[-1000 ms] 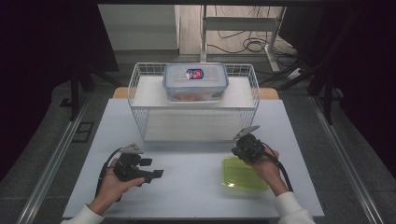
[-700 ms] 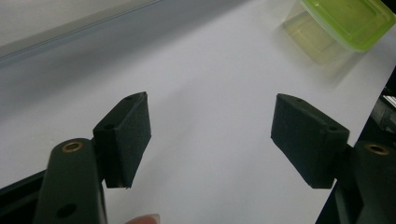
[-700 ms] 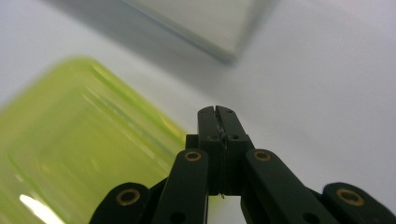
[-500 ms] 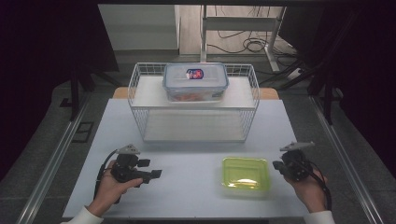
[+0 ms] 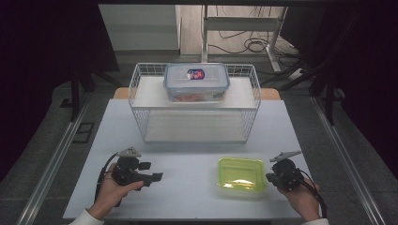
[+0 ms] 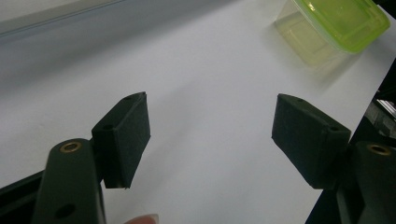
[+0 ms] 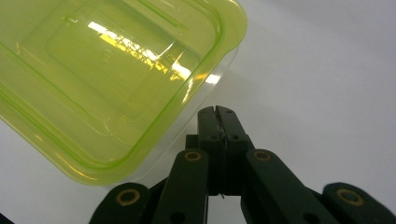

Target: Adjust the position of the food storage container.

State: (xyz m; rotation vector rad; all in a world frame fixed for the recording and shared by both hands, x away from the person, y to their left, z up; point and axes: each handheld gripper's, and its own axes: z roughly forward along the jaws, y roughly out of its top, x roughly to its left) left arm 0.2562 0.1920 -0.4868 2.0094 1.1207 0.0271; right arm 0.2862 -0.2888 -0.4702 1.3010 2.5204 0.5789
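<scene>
Right gripper view: right hand-held gripper (image 7: 215, 112) pinched closed, empty, beside glossy translucent-green rectangular container (image 7: 107, 79).

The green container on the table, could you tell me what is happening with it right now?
Nobody holds it. The green-lidded container sits on the white table between a person's two grippers. The right gripper is shut and empty beside its corner; the left gripper rests open, apart. A clear lidded box sits atop the wire basket.

Tongs (image 6: 210, 140) spread wide over white table (image 6: 201, 70), green-lidded box (image 6: 336, 25) top rt.
</scene>
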